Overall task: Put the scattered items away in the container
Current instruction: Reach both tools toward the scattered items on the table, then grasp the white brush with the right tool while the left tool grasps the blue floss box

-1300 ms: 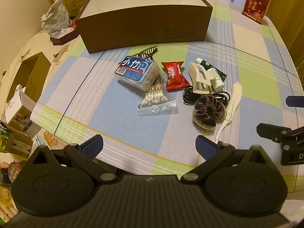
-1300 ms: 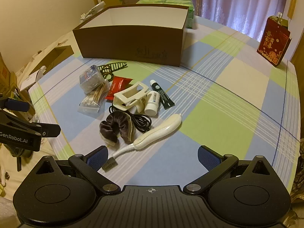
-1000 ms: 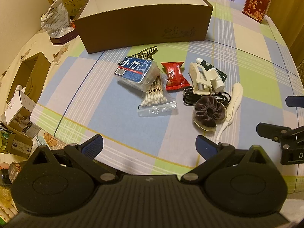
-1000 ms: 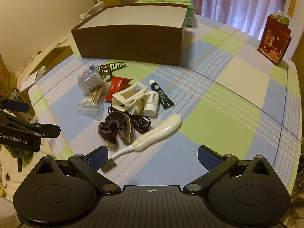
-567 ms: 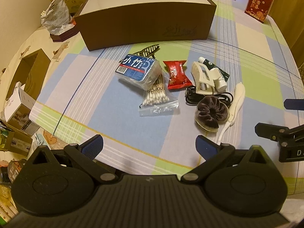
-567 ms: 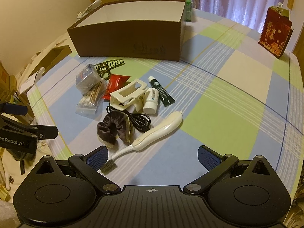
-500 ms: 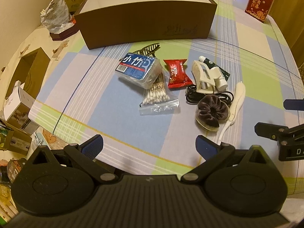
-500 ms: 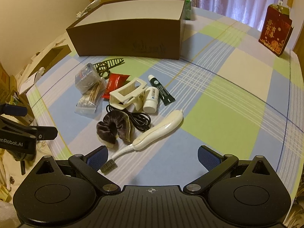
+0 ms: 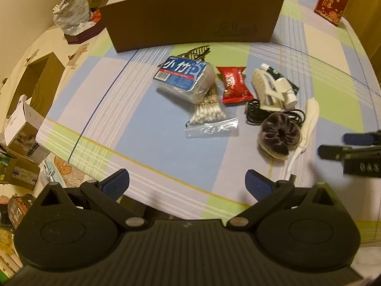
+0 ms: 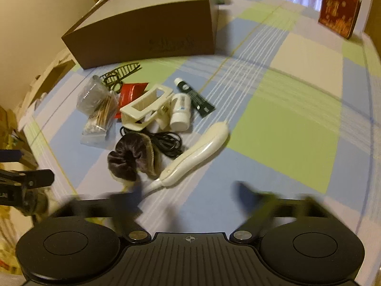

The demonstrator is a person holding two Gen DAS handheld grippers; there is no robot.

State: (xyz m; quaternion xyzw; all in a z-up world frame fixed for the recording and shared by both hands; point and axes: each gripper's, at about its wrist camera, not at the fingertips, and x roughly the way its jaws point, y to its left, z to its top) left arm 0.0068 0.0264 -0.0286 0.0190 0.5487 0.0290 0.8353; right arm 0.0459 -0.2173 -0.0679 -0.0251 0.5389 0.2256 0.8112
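A large brown box with a pale inside stands at the far side of a counter covered in a blue, green and lilac check cloth. In front of it lies a loose cluster: a blue-labelled swab box, a bag of swabs, a red packet, a cream clip, a dark tube, a black cable, a brown scrunchie and a white brush. The left view shows the swab box label; the right view shows the brush's full length. The left hand-held gripper is spread wide over the near edge. The right hand-held gripper is blurred, fingers apart, holding nothing.
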